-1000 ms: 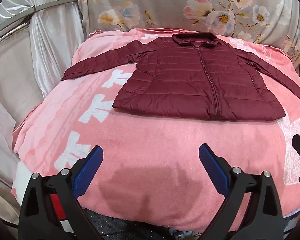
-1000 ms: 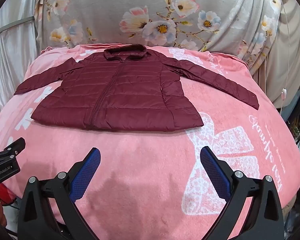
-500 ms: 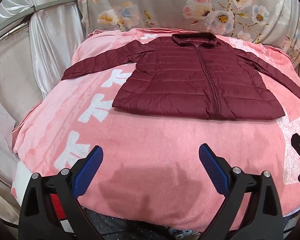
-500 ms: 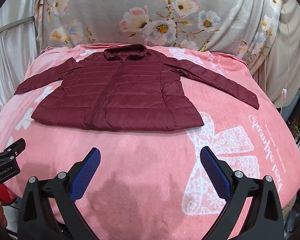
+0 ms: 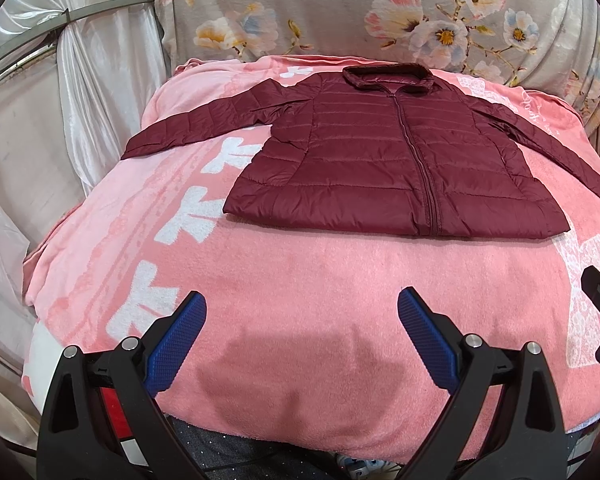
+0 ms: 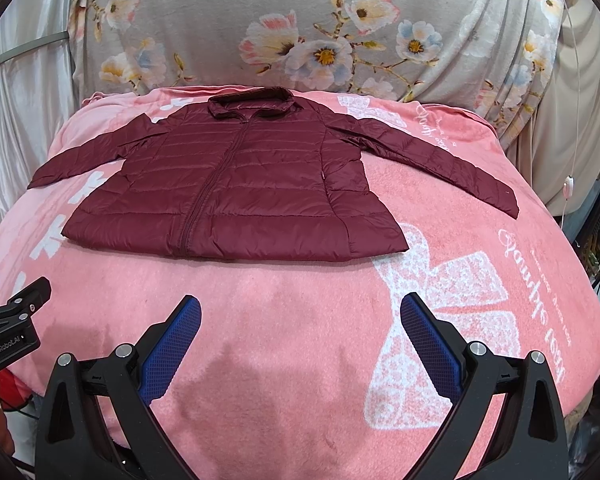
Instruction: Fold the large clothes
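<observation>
A dark red quilted jacket [image 5: 380, 160] lies flat and zipped on a pink blanket [image 5: 300, 280], collar at the far side, both sleeves spread out to the sides. It also shows in the right wrist view [image 6: 240, 184]. My left gripper [image 5: 302, 320] is open and empty, hovering over the blanket's near edge, well short of the jacket's hem. My right gripper [image 6: 300, 324] is open and empty too, near the front edge, below the hem's right half. Each gripper shows at the edge of the other's view.
The blanket [image 6: 460, 280] covers a raised rounded surface that drops off at the front and sides. A floral cloth [image 6: 300, 32] hangs behind it. A white curtain [image 5: 80, 100] hangs at the left. A cord with a switch [image 6: 567, 188] hangs at the right.
</observation>
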`<action>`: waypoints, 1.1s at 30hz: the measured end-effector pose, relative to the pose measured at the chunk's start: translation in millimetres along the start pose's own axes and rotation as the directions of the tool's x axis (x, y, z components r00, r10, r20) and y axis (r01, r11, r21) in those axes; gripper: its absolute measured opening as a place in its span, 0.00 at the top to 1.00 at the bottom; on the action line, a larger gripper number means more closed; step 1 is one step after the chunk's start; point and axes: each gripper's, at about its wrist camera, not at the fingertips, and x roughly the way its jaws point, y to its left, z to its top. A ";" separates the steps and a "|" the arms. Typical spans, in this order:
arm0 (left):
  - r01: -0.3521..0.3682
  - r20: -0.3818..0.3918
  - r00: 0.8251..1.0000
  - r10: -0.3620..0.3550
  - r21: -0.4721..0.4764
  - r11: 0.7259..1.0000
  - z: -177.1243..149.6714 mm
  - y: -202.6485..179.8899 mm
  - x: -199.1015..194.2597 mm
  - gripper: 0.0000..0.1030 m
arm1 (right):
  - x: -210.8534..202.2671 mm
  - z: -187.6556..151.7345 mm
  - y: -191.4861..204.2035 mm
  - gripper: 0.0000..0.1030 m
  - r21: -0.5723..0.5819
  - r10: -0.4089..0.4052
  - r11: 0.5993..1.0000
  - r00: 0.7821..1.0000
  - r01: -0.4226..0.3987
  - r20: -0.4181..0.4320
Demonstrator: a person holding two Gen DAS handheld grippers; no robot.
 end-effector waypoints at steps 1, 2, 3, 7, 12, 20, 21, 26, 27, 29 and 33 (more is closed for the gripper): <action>0.000 0.001 1.000 0.000 0.000 1.000 0.0 0.0 0.1 0.08 | 0.0 0.0 -0.1 0.05 0.000 -0.001 1.000 1.000 0.001 0.000; -0.001 0.001 1.000 0.001 0.001 1.000 0.0 0.0 0.1 0.08 | 0.1 0.0 -0.2 0.05 0.000 -0.001 1.000 1.000 0.001 0.000; 0.000 0.000 1.000 0.000 0.000 1.000 0.0 0.1 0.2 0.08 | 0.2 -0.1 -0.3 0.05 0.001 0.000 1.000 1.000 0.000 0.000; 0.000 0.000 1.000 0.000 0.000 1.000 -0.1 0.1 0.1 0.08 | 0.5 -0.1 -0.5 0.05 0.000 -0.001 1.000 1.000 0.001 0.000; 0.000 -0.001 1.000 0.000 0.000 1.000 0.0 -0.1 0.3 0.08 | 1.3 -0.1 -1.4 0.05 0.001 -0.001 1.000 1.000 0.001 0.000; 0.001 -0.001 1.000 -0.001 -0.001 1.000 -0.1 0.2 -0.1 0.08 | 2.2 0.4 -2.1 0.05 -0.001 -0.002 1.000 1.000 0.002 -0.001; 0.001 -0.001 1.000 -0.001 0.000 1.000 -0.1 0.2 0.0 0.08 | 2.4 0.5 -2.2 0.05 0.000 -0.002 1.000 1.000 0.002 -0.001; 0.001 -0.001 1.000 -0.001 -0.001 1.000 -0.3 0.3 -0.4 0.08 | 2.9 1.0 -2.1 0.05 -0.001 -0.002 1.000 1.000 0.002 -0.002; 0.001 -0.001 1.000 -0.001 -0.002 1.000 -0.2 0.4 -0.3 0.08 | 3.0 1.1 -2.2 0.05 -0.001 -0.001 1.000 1.000 0.001 -0.002; 0.001 -0.001 1.000 -0.001 -0.002 1.000 -0.1 0.4 -0.3 0.08 | 2.9 1.3 -2.1 0.05 -0.001 -0.001 1.000 1.000 0.001 -0.002; 0.001 0.000 1.000 -0.001 -0.003 1.000 -0.2 0.5 -0.4 0.08 | 3.1 1.7 -1.7 0.05 0.000 -0.002 1.000 1.000 0.002 -0.002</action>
